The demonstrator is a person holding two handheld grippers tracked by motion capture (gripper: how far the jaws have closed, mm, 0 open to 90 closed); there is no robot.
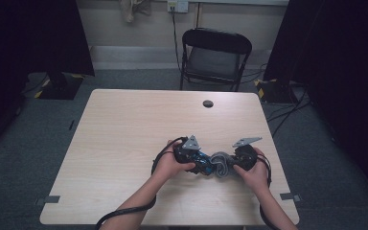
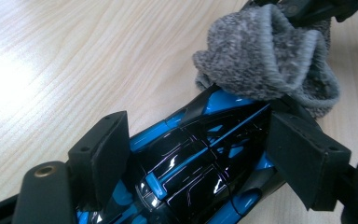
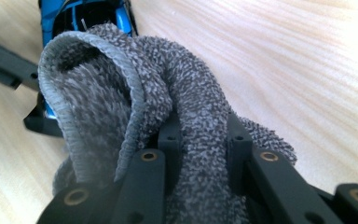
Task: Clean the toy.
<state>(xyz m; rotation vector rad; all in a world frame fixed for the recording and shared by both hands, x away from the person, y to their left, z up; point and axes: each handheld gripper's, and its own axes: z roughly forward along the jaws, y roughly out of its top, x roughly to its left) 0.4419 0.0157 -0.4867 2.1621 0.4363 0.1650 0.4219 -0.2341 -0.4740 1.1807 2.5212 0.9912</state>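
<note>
Between the two black pads of the left gripper [image 2: 193, 154] sits a glossy black-and-blue plastic toy car [image 2: 200, 158], pinched at its sides and resting on the pale wooden table [image 2: 74, 60]. Just ahead of that gripper, a fuzzy grey knitted cloth [image 2: 265, 56] drapes over the car's front end. Close beside it, the right gripper [image 3: 198, 135] has its jaws pressed together on a fold of the cloth, bunching it upward.

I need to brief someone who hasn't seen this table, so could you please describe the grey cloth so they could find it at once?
On the wooden table, look near the front edge, between the two hands. The grey cloth is bunched there, pinched in the right gripper and lying against a toy car. It is soft and fuzzy; the car is glossy blue and black.
</note>
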